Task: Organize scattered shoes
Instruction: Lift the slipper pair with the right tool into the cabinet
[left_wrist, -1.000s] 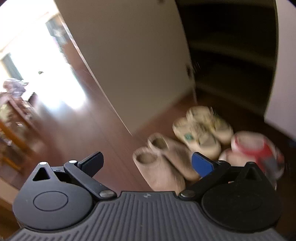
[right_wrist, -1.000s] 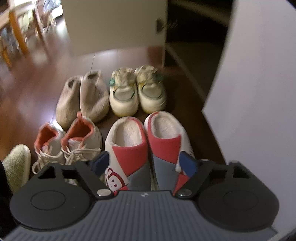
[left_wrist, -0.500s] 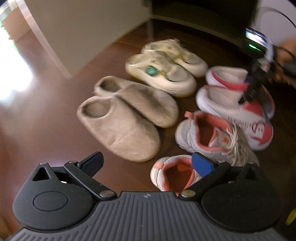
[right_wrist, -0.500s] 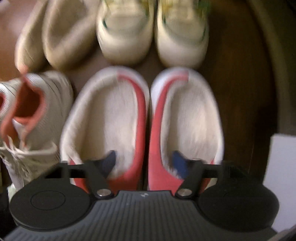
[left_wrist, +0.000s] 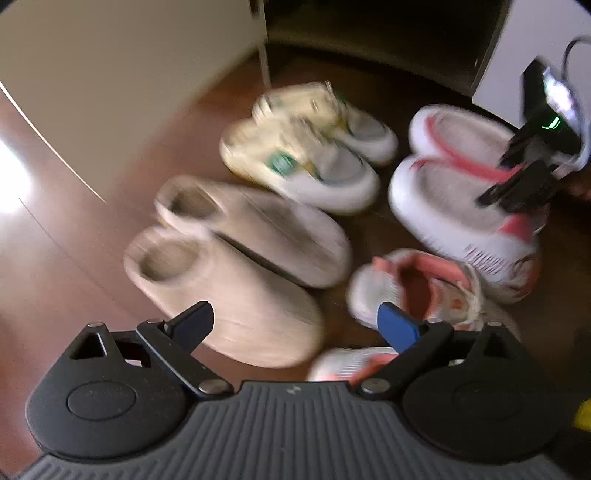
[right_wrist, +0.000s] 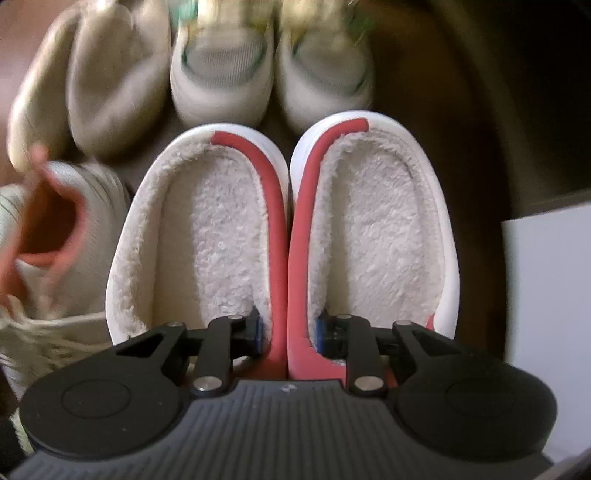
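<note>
Shoe pairs stand on the dark wood floor (left_wrist: 66, 229). The red-and-white fleece slippers (right_wrist: 284, 236) fill the right wrist view. My right gripper (right_wrist: 288, 332) is shut on their two touching inner red walls, one finger inside each slipper. It shows in the left wrist view (left_wrist: 524, 177) over the same slippers (left_wrist: 450, 199). My left gripper (left_wrist: 295, 321) is open and empty above the beige slippers (left_wrist: 236, 258) and the pink-lined sneakers (left_wrist: 417, 288). The cream sneakers (left_wrist: 314, 147) sit behind.
A pale cabinet door (left_wrist: 122, 70) stands open at the left, with a dark shelf opening (left_wrist: 369, 33) behind the shoes. A white panel (right_wrist: 550, 314) is at the right. Beige slippers (right_wrist: 88, 81), cream sneakers (right_wrist: 266, 62) and a pink-lined sneaker (right_wrist: 62, 236) surround the held pair.
My right gripper has dropped into the red-and-white slippers and closed on their inner walls. My left gripper has swung from the open door down over the shoes and stays open.
</note>
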